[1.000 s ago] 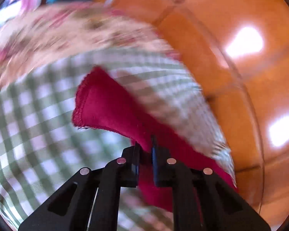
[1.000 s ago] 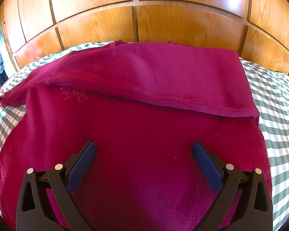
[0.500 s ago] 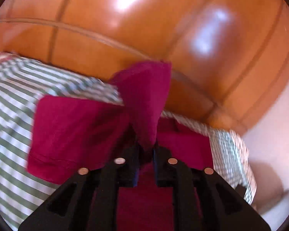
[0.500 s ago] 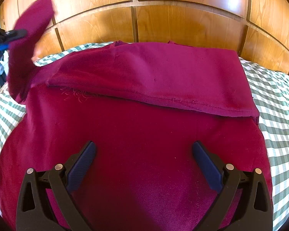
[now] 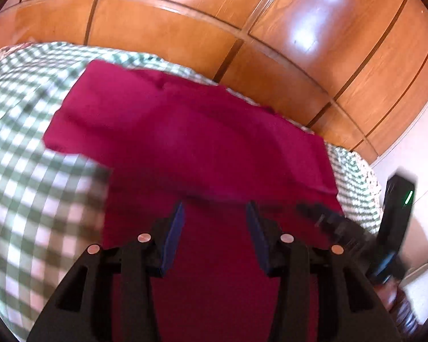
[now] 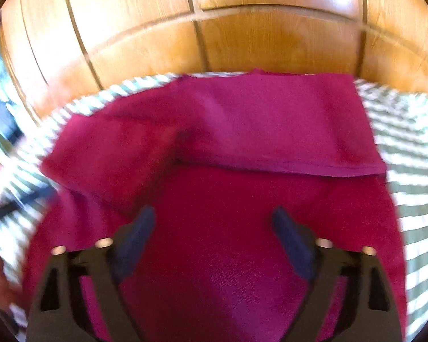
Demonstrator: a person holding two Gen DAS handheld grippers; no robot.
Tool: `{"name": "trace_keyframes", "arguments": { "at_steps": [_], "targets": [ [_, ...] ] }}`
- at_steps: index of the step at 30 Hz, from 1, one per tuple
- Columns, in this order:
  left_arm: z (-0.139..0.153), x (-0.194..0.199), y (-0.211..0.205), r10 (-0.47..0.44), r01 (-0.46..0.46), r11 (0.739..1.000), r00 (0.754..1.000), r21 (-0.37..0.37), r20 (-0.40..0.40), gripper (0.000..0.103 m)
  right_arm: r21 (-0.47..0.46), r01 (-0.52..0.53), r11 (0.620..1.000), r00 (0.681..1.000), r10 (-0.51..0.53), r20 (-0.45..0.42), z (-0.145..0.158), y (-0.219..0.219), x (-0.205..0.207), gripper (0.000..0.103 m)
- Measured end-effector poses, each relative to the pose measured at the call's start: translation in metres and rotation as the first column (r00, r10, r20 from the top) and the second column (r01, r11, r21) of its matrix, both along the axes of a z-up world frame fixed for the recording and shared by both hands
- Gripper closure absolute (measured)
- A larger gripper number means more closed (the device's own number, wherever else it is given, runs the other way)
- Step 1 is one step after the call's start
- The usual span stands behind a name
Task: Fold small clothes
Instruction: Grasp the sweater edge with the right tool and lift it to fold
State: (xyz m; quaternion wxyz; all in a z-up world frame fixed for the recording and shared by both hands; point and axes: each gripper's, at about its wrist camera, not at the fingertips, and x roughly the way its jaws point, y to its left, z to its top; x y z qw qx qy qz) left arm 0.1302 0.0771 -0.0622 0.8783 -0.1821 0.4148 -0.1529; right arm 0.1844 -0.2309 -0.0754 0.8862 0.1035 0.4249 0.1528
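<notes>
The left gripper (image 5: pixel 215 222) has let go of the sleeve and now stands wide open — that sleeve lies folded onto the magenta garment (image 6: pixel 242 199), towards 10 o'clock. The right gripper (image 6: pixel 214 228) hovers wide, empty, over the garment's middle on the checked cover (image 6: pixel 408 148) — probably the next fold follows.

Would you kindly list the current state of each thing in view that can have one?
Left claw: open, empty, above the garment.
Right claw: open, empty, above the garment.
Magenta fabric garment: lying on the bed, upper part folded down over the body, left flap folded inward.
Green-and-white checked bedsheet: spread under the garment.
</notes>
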Motion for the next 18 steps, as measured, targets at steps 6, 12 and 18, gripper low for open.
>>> {"name": "trace_keyframes", "arguments": {
  "at_steps": [6,12,18],
  "targets": [
    [-0.014,-0.009,0.002,0.000,0.001,0.999,1.000,0.041,-0.017,0.059,0.101,-0.009,0.995,0.993,0.021,-0.117,-0.015,0.032,0.037,0.051],
    [-0.024,-0.012,0.003,-0.006,0.007,0.997,1.000,0.073,-0.015,0.058,-0.056,-0.074,0.996,0.997,0.075,0.028,0.030,0.060,0.037,0.098],
    [-0.030,-0.011,0.009,0.006,-0.004,0.999,1.000,0.045,-0.026,0.058,-0.142,0.016,0.990,0.963,0.023,0.269,0.114,0.030,0.043,0.098]
  ]
}}
